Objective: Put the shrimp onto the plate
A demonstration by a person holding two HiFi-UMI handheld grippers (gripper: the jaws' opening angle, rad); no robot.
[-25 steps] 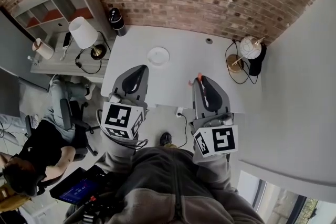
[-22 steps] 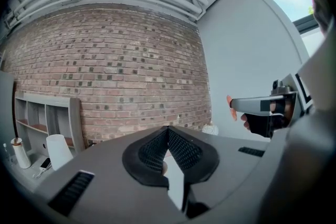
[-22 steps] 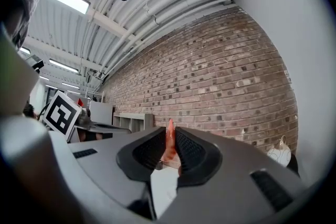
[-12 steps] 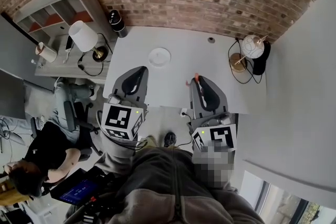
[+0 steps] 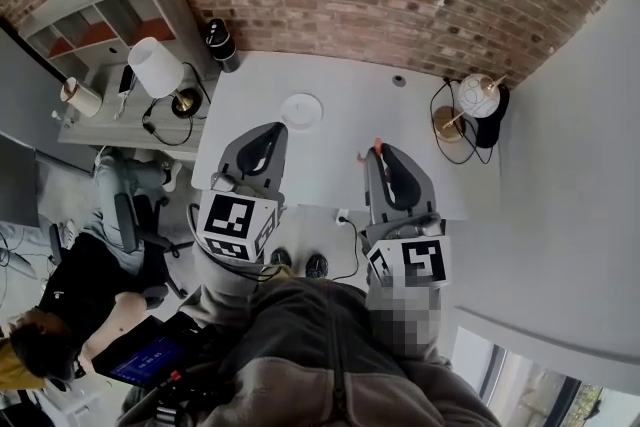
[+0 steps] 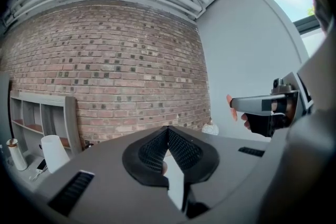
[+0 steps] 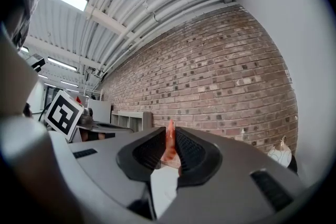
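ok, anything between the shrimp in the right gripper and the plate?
Nothing visible. The right gripper has the shrimp clamped in its jaws, and the stretch of table between it and the plate is bare. The left gripper sits on the plate's other side, off that line.

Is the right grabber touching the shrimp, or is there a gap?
Touching. The right gripper view shows the shrimp squeezed between the jaws of the right gripper, both pressing its sides, its tip poking out past them.
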